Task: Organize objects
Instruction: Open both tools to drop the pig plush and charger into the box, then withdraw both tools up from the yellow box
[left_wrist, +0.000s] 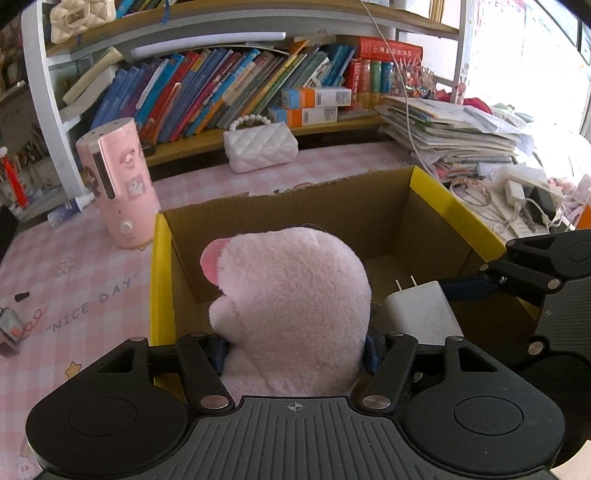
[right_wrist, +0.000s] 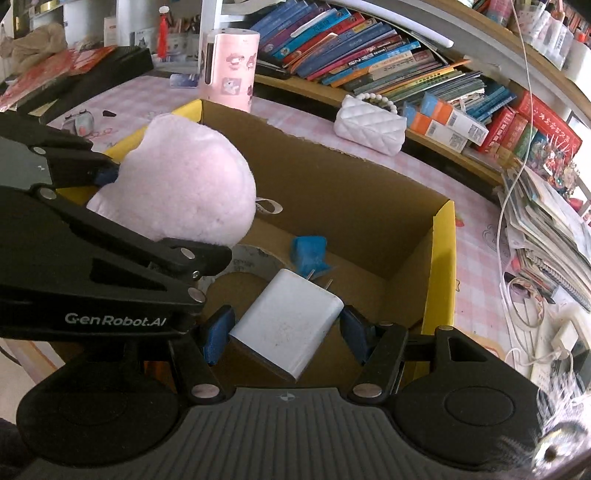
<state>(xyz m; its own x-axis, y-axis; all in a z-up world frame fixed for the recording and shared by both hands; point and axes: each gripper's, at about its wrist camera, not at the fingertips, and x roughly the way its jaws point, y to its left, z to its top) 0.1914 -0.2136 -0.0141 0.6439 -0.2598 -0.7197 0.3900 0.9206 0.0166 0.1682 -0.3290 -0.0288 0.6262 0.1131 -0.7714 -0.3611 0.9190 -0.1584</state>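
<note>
Over the cardboard box (right_wrist: 332, 177), the left gripper (left_wrist: 295, 350) pinches a pink plush toy (left_wrist: 295, 302), while the right gripper (right_wrist: 286, 330) clamps a white charger plug (right_wrist: 286, 325).

Black left gripper (left_wrist: 295, 350), ribbed grey base, silver rivets, blue-padded fingers (right_wrist: 218, 332) (white "GenRobot.AI" lettering on one arm)

the words "nice day" are printed in quotation marks on the pink checked tablecloth (left_wrist: 74, 280). the brand "genrobot.ai" is written in white on the black body of the left gripper (right_wrist: 181, 206).
</note>
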